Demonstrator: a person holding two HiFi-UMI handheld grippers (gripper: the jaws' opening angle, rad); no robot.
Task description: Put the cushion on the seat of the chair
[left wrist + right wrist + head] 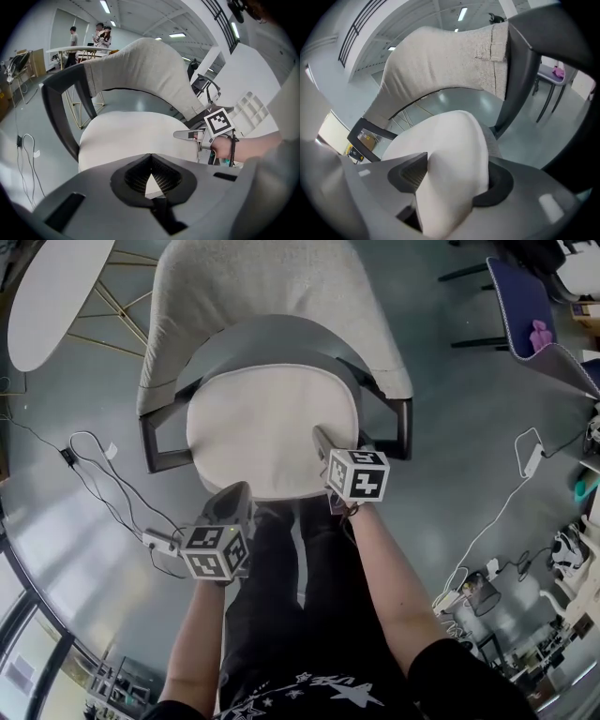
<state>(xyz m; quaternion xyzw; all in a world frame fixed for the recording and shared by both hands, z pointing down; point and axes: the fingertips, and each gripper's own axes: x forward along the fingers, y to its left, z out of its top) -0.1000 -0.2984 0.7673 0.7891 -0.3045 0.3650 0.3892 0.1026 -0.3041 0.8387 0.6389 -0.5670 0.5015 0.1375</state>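
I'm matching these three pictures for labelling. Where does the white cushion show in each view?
Head view: the cushion is at the centre, lying on the chair seat.
Left gripper view: the cushion is mid-frame, a pale slab between the dark armrests.
Right gripper view: the cushion is at lower centre, bulging close to the camera.
Shared landmark: the chair's fabric backrest, above the cushion in every picture.

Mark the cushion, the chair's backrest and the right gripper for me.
cushion [262,427]: head view, centre of its white top.
chair backrest [272,287]: head view, middle of the pale padding.
right gripper [457,161]: right gripper view, midway between its fingertips, over the cushion.
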